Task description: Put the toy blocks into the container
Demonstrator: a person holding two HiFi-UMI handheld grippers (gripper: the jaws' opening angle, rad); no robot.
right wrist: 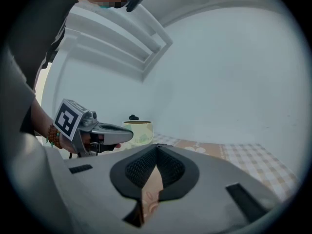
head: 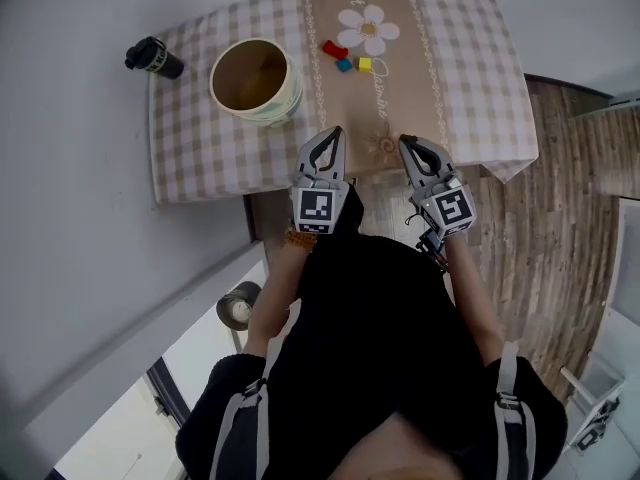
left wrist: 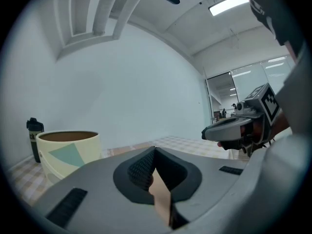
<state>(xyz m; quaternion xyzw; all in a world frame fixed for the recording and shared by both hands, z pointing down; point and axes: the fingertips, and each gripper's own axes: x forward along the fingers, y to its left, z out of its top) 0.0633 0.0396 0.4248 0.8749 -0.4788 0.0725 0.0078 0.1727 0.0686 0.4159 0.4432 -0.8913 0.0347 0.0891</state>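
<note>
- My left gripper (head: 333, 131) and right gripper (head: 408, 140), both closed and empty, are at the near edge of the table (head: 470, 68).
- Three blocks (head: 344, 65), red, blue and yellow, lie near the far edge.
- One container (head: 272, 115) stands left of them; one bottle (head: 153, 58) is at the far left corner.

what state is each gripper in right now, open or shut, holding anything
left gripper: shut, nothing between its jaws.
right gripper: shut, nothing between its jaws.
</note>
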